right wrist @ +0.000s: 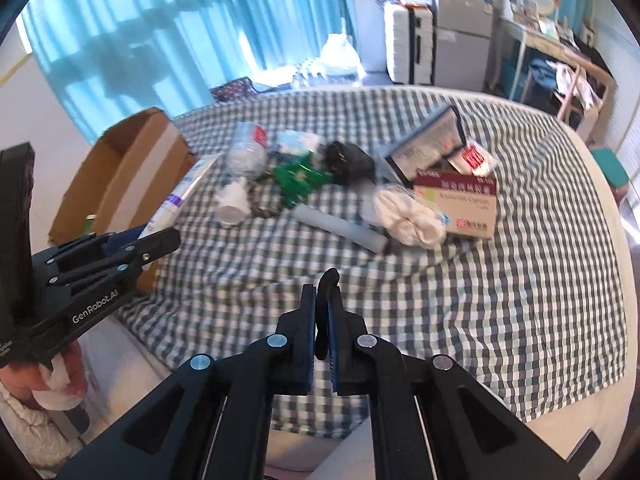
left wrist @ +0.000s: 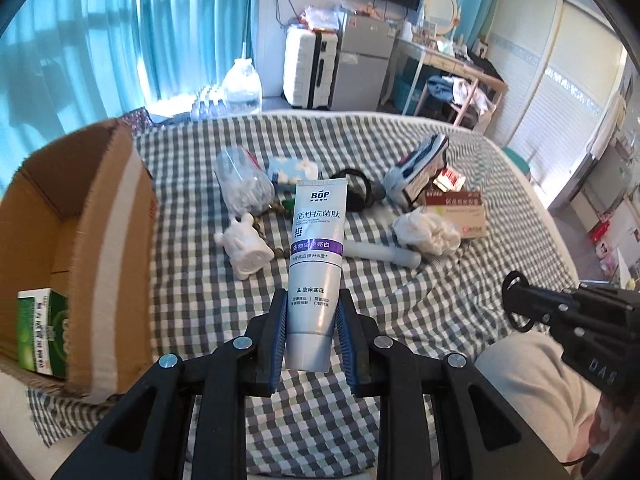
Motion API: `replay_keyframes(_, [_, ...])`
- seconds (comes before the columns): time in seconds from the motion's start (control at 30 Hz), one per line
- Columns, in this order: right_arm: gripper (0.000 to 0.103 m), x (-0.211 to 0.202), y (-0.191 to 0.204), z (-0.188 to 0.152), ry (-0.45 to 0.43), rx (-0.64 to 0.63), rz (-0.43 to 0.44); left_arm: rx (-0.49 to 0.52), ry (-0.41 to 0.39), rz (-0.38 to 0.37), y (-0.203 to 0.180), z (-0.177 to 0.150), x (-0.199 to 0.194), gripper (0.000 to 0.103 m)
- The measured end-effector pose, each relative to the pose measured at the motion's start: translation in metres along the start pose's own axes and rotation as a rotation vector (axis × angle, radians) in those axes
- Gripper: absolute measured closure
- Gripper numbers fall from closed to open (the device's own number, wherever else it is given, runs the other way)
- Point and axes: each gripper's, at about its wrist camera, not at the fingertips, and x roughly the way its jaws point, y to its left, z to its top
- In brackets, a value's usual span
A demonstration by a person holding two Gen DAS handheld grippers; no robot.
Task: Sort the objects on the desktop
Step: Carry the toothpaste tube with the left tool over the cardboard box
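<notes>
The left claw (left wrist: 312,336) squeezes the white toothpaste tube (left wrist: 316,264) near its cap end, up above the checked bed (left wrist: 400,320). The right claw (right wrist: 322,320) is pinched shut on something thin and black, maybe a hair tie (right wrist: 325,304); it is hard to see. The cardboard box (left wrist: 100,240) sits just left of the tube. Carry the tube over the box's rim, go low, then let go gently. The pile waits past the tube.

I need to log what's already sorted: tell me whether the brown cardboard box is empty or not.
Not empty. The brown cardboard box stands open-topped, and a green-and-white carton lies inside against its near wall. The rest of its floor looks bare.
</notes>
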Motion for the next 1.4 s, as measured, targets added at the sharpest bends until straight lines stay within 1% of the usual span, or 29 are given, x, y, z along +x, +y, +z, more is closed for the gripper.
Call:
replay_keyframes(0.23, [0.098, -0.023, 0.040, 0.002, -0.049, -0.078, 0.020, 0.000, -0.057, 0.023, 0.007, -0.003, -0.042, 0.079])
replay_keyframes(0.53, [0.098, -0.044, 0.088, 0.007, -0.099, -0.172, 0.069, -0.072, -0.132, 0.038, 0.035, -0.003, -0.083, 0.079])
replay_keyframes(0.67, [0.098, -0.048, 0.103, 0.010, -0.107, -0.197, 0.086, -0.091, -0.150, 0.045, 0.049, -0.004, -0.094, 0.079])
replay_keyframes(0.9, [0.098, -0.049, 0.134, 0.028, -0.123, -0.251, 0.124, -0.125, -0.146, 0.051, 0.073, -0.006, -0.105, 0.079])
replay_keyframes(1.0, [0.098, -0.046, 0.157, 0.042, -0.131, -0.287, 0.158, -0.150, -0.155, 0.069, 0.093, -0.004, -0.109, 0.079])
replay_keyframes(1.17, [0.098, -0.033, 0.193, 0.061, -0.131, -0.332, 0.238, -0.198, -0.150, 0.140, 0.134, 0.002, -0.114, 0.079])
replay_keyframes(1.2, [0.098, -0.027, 0.203, 0.067, -0.122, -0.339, 0.267, -0.211, -0.149, 0.159, 0.145, 0.004, -0.115, 0.079])
replay_keyframes(1.3, [0.098, -0.011, 0.221, 0.076, -0.100, -0.351, 0.317, -0.233, -0.145, 0.207, 0.172, 0.010, -0.112, 0.079])
replay_keyframes(1.4, [0.098, 0.015, 0.240, 0.084, -0.059, -0.352, 0.378, -0.256, -0.134, 0.239, 0.196, 0.014, -0.103, 0.079])
